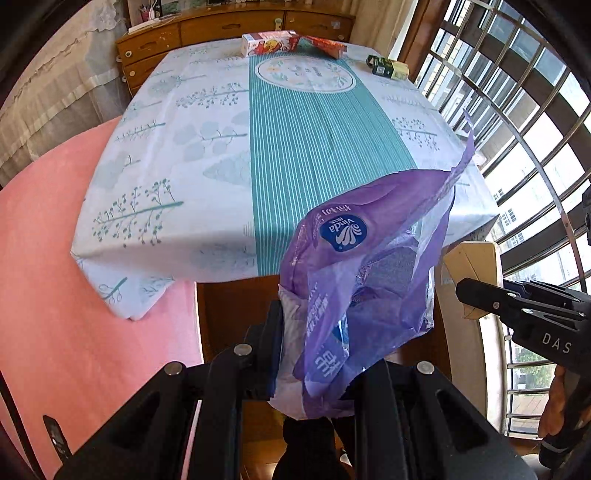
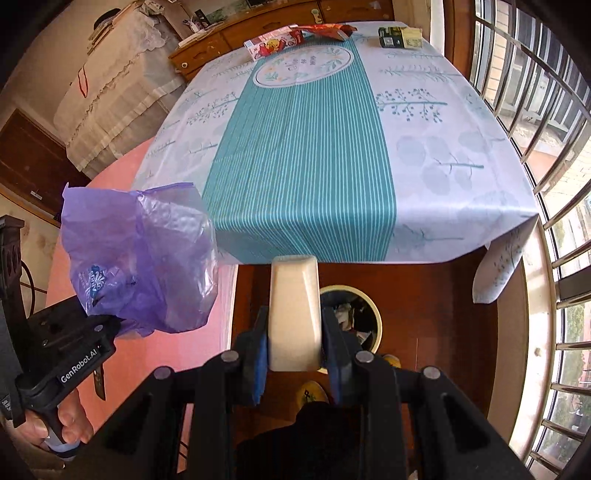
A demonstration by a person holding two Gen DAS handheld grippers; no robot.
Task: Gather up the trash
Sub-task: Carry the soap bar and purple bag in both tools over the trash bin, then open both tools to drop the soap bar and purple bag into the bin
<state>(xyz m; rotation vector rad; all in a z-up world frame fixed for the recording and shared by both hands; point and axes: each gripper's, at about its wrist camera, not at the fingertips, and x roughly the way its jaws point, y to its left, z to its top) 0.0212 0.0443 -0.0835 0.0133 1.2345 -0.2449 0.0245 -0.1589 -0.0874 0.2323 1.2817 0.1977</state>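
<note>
A crumpled purple wrapper [image 1: 354, 280] is pinched in the left gripper [image 1: 314, 354], its lower end clamped between the blue-padded fingers while the loose upper part billows toward 1 o'clock and covers the near table edge; the print on it is seen upside down and only a round blue logo can be made out. In the right wrist view the same wrapper [image 2: 140, 258] is seen at 9 o'clock, held off the near left corner of the table, with the hand [image 2: 55, 424] on that gripper's handle cut off by the frame edge. The right gripper [image 2: 295, 354] is closed on a cream-coloured box [image 2: 293, 314], gripped by its sides and held upright at the centre of the view; what the box contains cannot be told, since no print is turned to the camera. Just behind the box, at 1 o'clock from it, a round bin [image 2: 373, 314] is glimpsed on the dark wooden floor, more than half hidden by the box and the right finger, with crumpled scraps visible inside. The table is draped in a teal-striped cloth [image 2: 303, 155]. At 12 o'clock, on its far edge, three items are left lying: a red-and-white carton [image 2: 273, 44], a crumpled red packet [image 2: 325, 31] touching it, and a dark green box [image 2: 399, 37] set apart to the right; their labels are too small to be read.
</note>
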